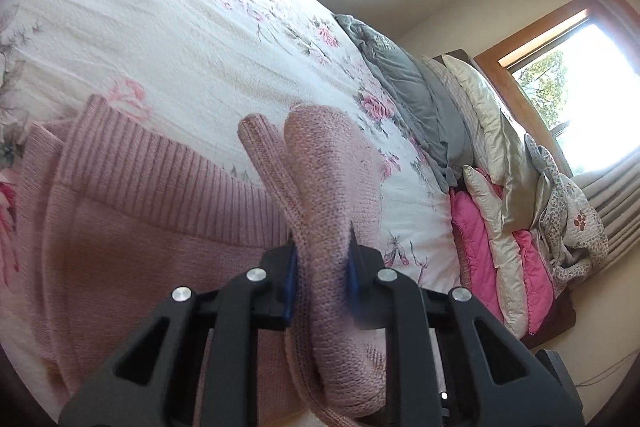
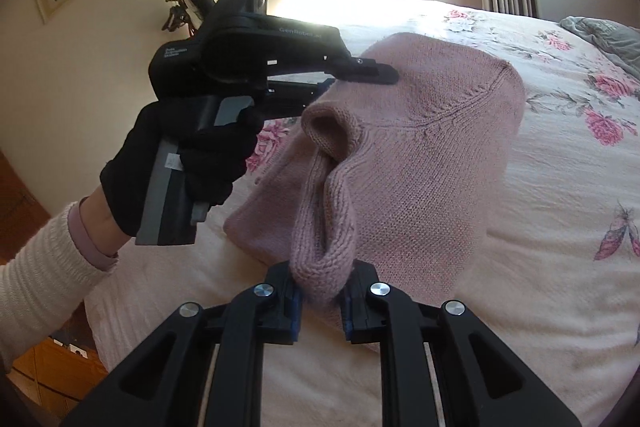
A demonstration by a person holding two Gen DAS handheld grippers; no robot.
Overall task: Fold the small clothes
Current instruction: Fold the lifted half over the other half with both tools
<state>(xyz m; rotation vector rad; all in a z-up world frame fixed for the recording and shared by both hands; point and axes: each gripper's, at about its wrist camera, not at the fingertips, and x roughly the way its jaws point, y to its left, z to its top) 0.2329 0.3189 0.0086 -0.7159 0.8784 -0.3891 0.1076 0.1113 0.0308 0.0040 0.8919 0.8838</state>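
A: Left gripper (image 1: 323, 259) state?

B: Clamped on a bunched fold of the pink knit sweater (image 1: 160, 211). Blue pads (image 1: 291, 283) pressed into the knit on both sides, fabric sticking up between them.

A: Right gripper (image 2: 320, 301)?

B: Same: jaws closed around a rolled-up edge of the sweater, loop of knit pinched between the pads.

A: Where's the sweater overall?

B: On the bed (image 2: 520, 307), on the floral bedspread (image 1: 168, 39). Body lies on the cover, ribbed hem flat in the left wrist view; both gripped parts are lifted off it.

A: Anything else?

B: Right wrist view shows a black-gloved hand (image 2: 192, 155) holding the left gripper's handle, white sleeve (image 2: 44, 267) behind it. Pillows (image 1: 488, 131) stacked at the bed's far end, near a window (image 1: 576, 75).
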